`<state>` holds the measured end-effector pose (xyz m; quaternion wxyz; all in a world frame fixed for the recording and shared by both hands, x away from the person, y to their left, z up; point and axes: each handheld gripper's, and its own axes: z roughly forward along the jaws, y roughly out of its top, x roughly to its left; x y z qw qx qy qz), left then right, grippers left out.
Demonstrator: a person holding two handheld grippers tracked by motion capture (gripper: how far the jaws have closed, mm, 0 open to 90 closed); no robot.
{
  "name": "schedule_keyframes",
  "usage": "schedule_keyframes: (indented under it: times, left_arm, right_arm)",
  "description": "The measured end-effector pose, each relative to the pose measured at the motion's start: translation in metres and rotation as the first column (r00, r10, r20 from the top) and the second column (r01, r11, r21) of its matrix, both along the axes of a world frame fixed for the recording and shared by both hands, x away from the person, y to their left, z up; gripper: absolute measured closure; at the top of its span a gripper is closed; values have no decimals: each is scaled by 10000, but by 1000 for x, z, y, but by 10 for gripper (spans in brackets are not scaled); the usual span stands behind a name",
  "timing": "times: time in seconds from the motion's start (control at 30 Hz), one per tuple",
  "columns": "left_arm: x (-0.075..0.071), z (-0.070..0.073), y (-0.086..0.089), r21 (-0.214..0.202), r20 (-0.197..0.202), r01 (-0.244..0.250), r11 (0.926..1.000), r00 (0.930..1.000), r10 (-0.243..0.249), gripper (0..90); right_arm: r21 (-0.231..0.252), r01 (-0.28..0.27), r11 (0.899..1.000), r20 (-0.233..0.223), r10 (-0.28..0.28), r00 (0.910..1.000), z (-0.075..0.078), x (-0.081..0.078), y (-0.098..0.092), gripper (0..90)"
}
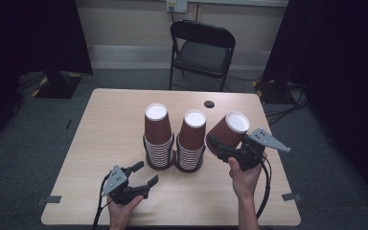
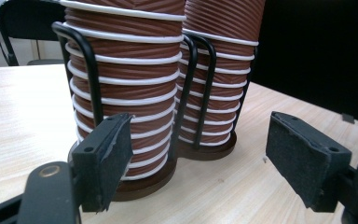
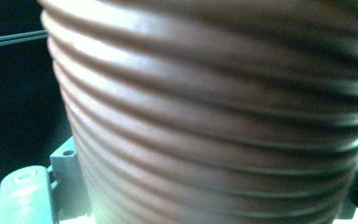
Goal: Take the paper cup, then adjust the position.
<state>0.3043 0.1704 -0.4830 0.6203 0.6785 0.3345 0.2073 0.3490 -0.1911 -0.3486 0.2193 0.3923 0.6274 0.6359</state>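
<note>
Brown ribbed paper, a single cup (image 1: 229,132), sits between the jaws of the right gripper (image 1: 219,146), which clasp its wall near the rim end; the cup is upside down and tilted, its white base pointing up and away from the person, and it is held off the table (image 1: 105,124) just right of the two stacks. The right hand (image 1: 243,176) comes in from the near edge with the forearm roughly straight, the gripper angled up and leftward. In the right gripper view the cup's ribbed side (image 3: 214,116) spans the whole gap between the jaws. The left hand (image 1: 122,211) rests low near the table's front edge, its left gripper (image 1: 145,173) pointing toward the stacks with jaws spread apart and nothing between the pads. Ahead of those jaws stand two black wire holders on round dark bases: the left holder (image 2: 91,70) carries the left stack of inverted cups (image 1: 157,134), the right holder (image 2: 209,79) the right stack (image 1: 191,139), the bases touching or nearly so.
</note>
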Motion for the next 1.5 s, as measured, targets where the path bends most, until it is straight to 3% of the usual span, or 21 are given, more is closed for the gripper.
schedule_keyframes:
  times: [0.23, 0.53, 0.63, 0.67, 0.8, 0.97, 1.07, 1.37, 1.5]
  left_arm:
    - [1, 3, -6, -14, 127, 231, 9997, 9997, -231, 266]
    - [-1, 4, -12, -168, 230, 517, 9985, 9984, -513, 297]
    - [-1, 3, -13, -453, 242, 461, 9979, 9987, -450, 286]
    - [-2, 4, -15, -476, 268, 329, 9983, 9991, -317, 286]
    - [-2, 4, -19, -373, 460, 548, 9978, 9975, -531, 308]
    - [-1, 4, -26, -151, 604, 968, 9952, 9936, -957, 307]
    - [0, 3, -29, -287, 700, 1243, 9918, 9901, -1220, 313]
    - [-1, 2, -36, -322, 1259, 1390, 9898, 9830, -1340, 374]
    - [0, -1, -41, -401, 1173, 1681, 9850, 9797, -1624, 377]
  right_arm:
    - [321, 82, 9995, -330, -71, 9994, -18, -7, 3, 138]
    - [816, -241, 9964, -982, 321, 9946, -42, -16, 13, 139]
    - [986, -355, 9945, -1187, 472, 9918, -48, -18, 14, 140]
    - [1333, -454, 9900, -1395, 641, 9881, -54, -20, 13, 140]
    - [1673, -495, 9847, -1714, 785, 9821, -63, -24, 14, 141]
    - [1913, -541, 9800, -1974, 925, 9759, -75, -29, 17, 141]
    - [1932, -643, 9791, -2119, 1056, 9716, -80, -30, 21, 141]
    - [2094, -775, 9747, -2474, 1295, 9602, -93, -33, 32, 142]
    - [2565, -894, 9624, -2589, 1575, 9530, -101, -34, 38, 143]
